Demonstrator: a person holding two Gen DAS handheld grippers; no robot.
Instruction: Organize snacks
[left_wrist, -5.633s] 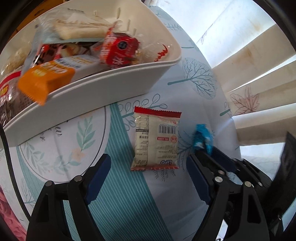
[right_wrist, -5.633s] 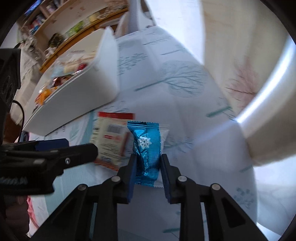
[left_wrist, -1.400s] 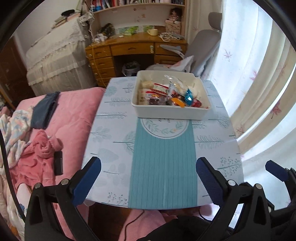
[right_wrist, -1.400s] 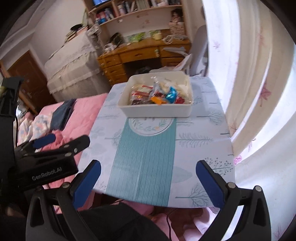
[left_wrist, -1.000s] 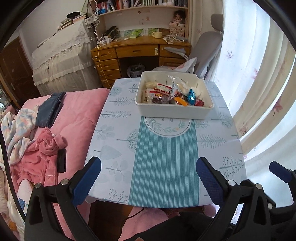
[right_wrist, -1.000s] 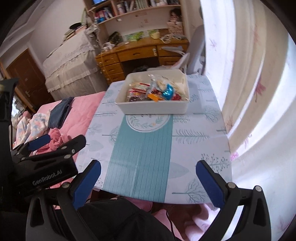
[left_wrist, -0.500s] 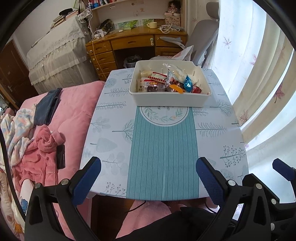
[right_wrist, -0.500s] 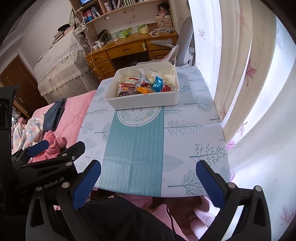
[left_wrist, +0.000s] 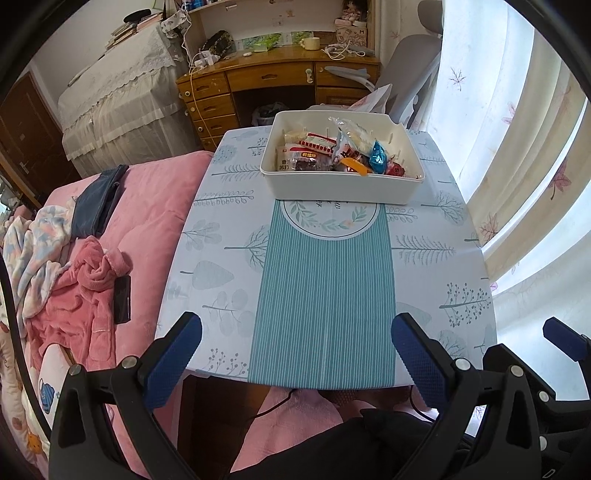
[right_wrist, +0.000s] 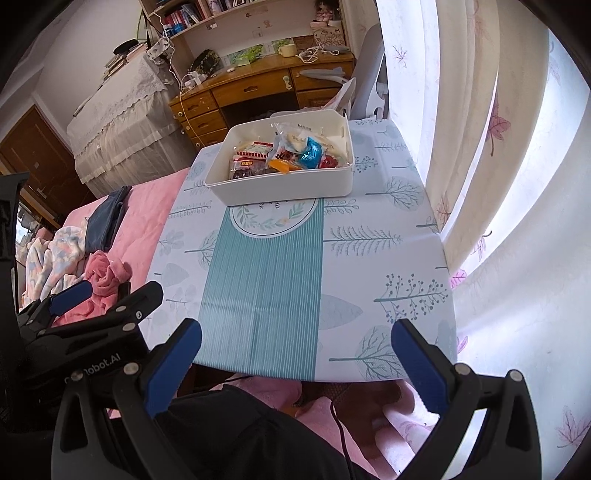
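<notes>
A white bin (left_wrist: 340, 186) (right_wrist: 288, 186) stands at the far end of the table, holding several wrapped snacks, among them a blue candy packet (left_wrist: 378, 159) (right_wrist: 312, 149) and an orange wrapper (left_wrist: 354, 167). My left gripper (left_wrist: 295, 347) hangs open over the table's near edge, far from the bin, with nothing between its fingers. My right gripper (right_wrist: 295, 347) is open too, also at the near edge and holding nothing. The left gripper (right_wrist: 77, 314) shows at the lower left of the right wrist view.
The table wears a leaf-print cloth with a teal striped runner (left_wrist: 325, 295). A pink bed (left_wrist: 110, 236) with clothes and a dark phone (left_wrist: 122, 299) lies to the left. Curtains (left_wrist: 517, 147) hang on the right; a wooden desk (left_wrist: 273, 77) and a grey chair (left_wrist: 410, 77) stand behind.
Both grippers let go of their packets and drew far back from the bin. The blue candy and the red-and-white packet now lie inside the bin. Lately the views shift only slightly.
</notes>
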